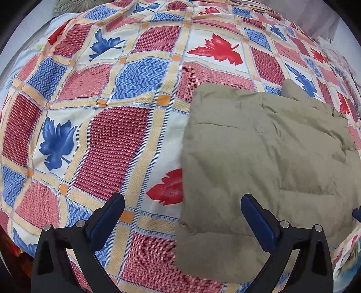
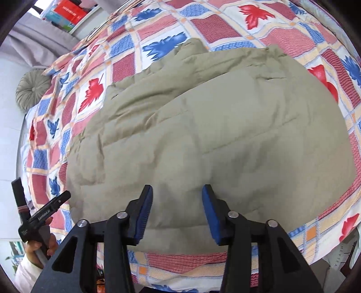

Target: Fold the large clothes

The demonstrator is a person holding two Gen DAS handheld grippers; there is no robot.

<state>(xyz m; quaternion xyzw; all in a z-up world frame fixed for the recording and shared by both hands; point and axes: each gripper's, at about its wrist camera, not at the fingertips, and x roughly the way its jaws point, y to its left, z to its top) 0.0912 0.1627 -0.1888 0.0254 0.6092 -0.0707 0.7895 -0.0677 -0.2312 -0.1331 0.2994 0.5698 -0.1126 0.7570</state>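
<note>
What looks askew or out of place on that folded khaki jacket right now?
The khaki padded jacket lies folded on the leaf-patterned bedspread, but its far edge is uneven: a bunched lump of fabric sticks out past the fold line. Nothing looks spilled or damaged. Both grippers' jaws are open and hold nothing.

The right gripper (image 2: 177, 190) hangs parted, empty, over a folded khaki jacket (image 2: 214, 126) on a leaf-patterned bedspread (image 2: 259, 29).

Jacket's (image 1: 259, 146) right part beyond frame edge

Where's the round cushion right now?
Right wrist view, far left: the round cushion lies at the bedspread's edge, left of the jacket.
</note>
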